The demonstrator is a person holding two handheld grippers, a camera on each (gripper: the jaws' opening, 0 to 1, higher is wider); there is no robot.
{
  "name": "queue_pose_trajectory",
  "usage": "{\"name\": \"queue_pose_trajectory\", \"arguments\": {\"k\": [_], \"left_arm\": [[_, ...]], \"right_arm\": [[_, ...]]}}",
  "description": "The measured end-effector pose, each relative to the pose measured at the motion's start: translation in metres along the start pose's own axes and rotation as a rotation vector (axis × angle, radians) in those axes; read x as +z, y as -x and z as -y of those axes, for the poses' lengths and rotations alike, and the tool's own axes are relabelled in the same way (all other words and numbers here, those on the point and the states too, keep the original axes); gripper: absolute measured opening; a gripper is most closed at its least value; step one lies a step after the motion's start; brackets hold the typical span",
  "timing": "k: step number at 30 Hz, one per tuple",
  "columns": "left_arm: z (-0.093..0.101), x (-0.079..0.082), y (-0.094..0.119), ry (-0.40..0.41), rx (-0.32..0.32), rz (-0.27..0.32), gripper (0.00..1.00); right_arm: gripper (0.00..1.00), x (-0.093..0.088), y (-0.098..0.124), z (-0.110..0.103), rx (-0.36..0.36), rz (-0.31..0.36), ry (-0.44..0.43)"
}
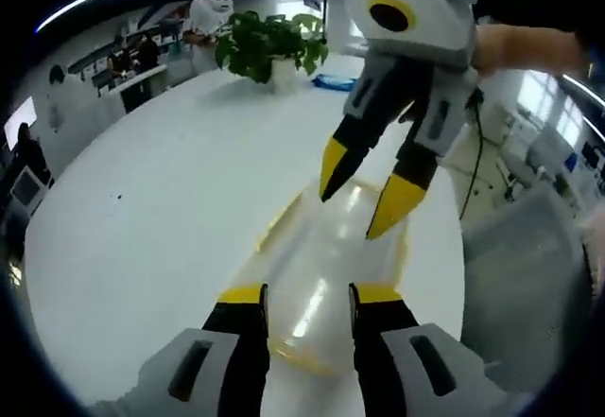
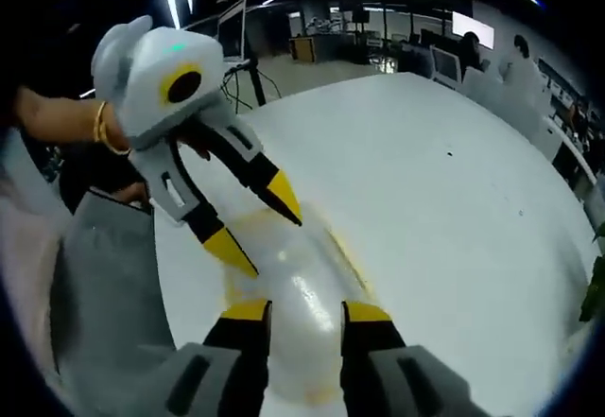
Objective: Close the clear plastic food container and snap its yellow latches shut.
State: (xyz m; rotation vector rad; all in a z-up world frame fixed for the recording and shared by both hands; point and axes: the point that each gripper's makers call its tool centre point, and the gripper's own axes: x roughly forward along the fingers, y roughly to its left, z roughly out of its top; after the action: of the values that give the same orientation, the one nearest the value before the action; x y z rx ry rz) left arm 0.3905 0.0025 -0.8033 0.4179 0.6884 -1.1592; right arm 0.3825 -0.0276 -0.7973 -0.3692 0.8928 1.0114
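I see clear container (image 1: pixel 326 275) lying on white bench (image 1: pixel 151 209), lid seemingly down, yellow latches (image 1: pixel 284 220) along its long edges. Contents: none visible, though glare hides much. My left claw (image 1: pixel 307 294) at container's near end, jaws spread, straddling its long axis, gripping nothing. My right claw (image 1: pixel 364 185) at far end, pointing back along same axis, jaws spread, tips just above lid. Potted plant (image 1: pixel 271 50) well beyond container. My guess: either claw equally near; latches sit off to each side.

Both hand-held grippers face each other, left hand-held gripper (image 1: pixel 307 296) and right hand-held gripper (image 2: pixel 307 315) with jaws parted.
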Motion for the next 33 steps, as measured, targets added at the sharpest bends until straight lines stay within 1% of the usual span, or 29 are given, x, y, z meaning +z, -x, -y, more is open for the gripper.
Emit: {"name": "queue_pose_trajectory", "arguments": {"k": [1,2,3,4,6,9,10,11,12,13,14,15,17,18,19,20,21,23,24,25,27,28,29,33], "left_arm": [[0.001,-0.001,0.000,-0.004,-0.001,-0.001,0.34],[0.006,0.000,0.000,-0.033,-0.020,0.000,0.35],[0.010,0.000,-0.001,-0.047,-0.035,-0.001,0.37],[0.010,0.000,-0.001,-0.052,-0.035,-0.001,0.40],[0.016,-0.001,0.000,-0.085,-0.052,-0.002,0.45],[0.023,-0.001,0.001,-0.125,-0.072,0.009,0.49],[0.023,-0.001,0.000,-0.128,-0.072,0.011,0.49],[0.023,-0.001,0.000,-0.149,-0.070,0.013,0.49],[0.022,-0.002,-0.002,-0.191,-0.054,0.005,0.50],[0.025,0.000,-0.003,-0.198,-0.059,0.016,0.51],[0.026,0.000,-0.003,-0.222,-0.058,0.015,0.52],[0.028,0.001,-0.005,-0.256,-0.053,0.014,0.53],[0.032,-0.001,-0.006,-0.297,-0.054,0.005,0.55],[0.033,-0.003,-0.008,-0.338,-0.050,-0.013,0.54],[0.034,-0.005,-0.009,-0.359,-0.047,-0.030,0.54],[0.035,-0.008,-0.011,-0.386,-0.039,-0.044,0.53],[0.037,-0.009,-0.013,-0.385,-0.035,-0.047,0.52],[0.040,-0.005,-0.015,-0.381,-0.032,-0.019,0.52],[0.040,-0.004,-0.016,-0.363,-0.028,-0.010,0.53],[0.041,-0.003,-0.017,-0.350,-0.030,-0.004,0.53],[0.037,-0.002,-0.018,-0.363,-0.008,-0.007,0.49],[0.035,-0.002,-0.018,-0.371,0.001,-0.012,0.49],[0.037,-0.001,-0.018,-0.356,-0.011,-0.009,0.49],[0.036,-0.001,-0.017,-0.340,-0.010,-0.013,0.48]], "right_arm": [[0.27,0.001,-0.001,0.000,-0.002,0.000,0.004],[0.28,0.003,-0.003,0.001,-0.006,0.001,0.009],[0.30,0.006,-0.005,0.003,-0.013,0.003,0.027],[0.32,0.007,-0.007,0.004,-0.014,0.001,0.044],[0.33,0.010,-0.010,0.005,-0.016,-0.013,0.064],[0.34,0.018,-0.012,0.009,-0.022,-0.007,0.076],[0.35,0.021,-0.014,0.010,-0.021,-0.006,0.080],[0.35,0.023,-0.015,0.011,-0.019,-0.007,0.083],[0.35,0.023,-0.017,0.011,-0.007,-0.017,0.089],[0.35,0.022,-0.019,0.011,0.001,-0.027,0.094],[0.35,0.020,-0.021,0.011,0.013,-0.041,0.108],[0.36,0.016,-0.024,0.009,0.044,-0.065,0.128],[0.37,0.021,-0.024,0.009,0.061,-0.053,0.147],[0.39,0.019,-0.023,0.010,0.071,-0.081,0.142],[0.40,0.013,-0.022,0.010,0.089,-0.118,0.144],[0.39,0.019,-0.024,0.012,0.097,-0.099,0.182],[0.40,0.013,-0.024,0.016,0.093,-0.156,0.175],[0.43,0.006,-0.028,0.017,0.113,-0.202,0.214],[0.43,0.012,-0.029,0.012,0.148,-0.164,0.175],[0.44,0.010,-0.030,0.016,0.143,-0.191,0.181],[0.44,0.011,-0.031,0.015,0.166,-0.207,0.190],[0.44,0.011,-0.031,0.015,0.174,-0.216,0.192],[0.44,0.011,-0.032,0.015,0.184,-0.225,0.194],[0.45,0.009,-0.034,0.015,0.234,-0.289,0.175]]}}
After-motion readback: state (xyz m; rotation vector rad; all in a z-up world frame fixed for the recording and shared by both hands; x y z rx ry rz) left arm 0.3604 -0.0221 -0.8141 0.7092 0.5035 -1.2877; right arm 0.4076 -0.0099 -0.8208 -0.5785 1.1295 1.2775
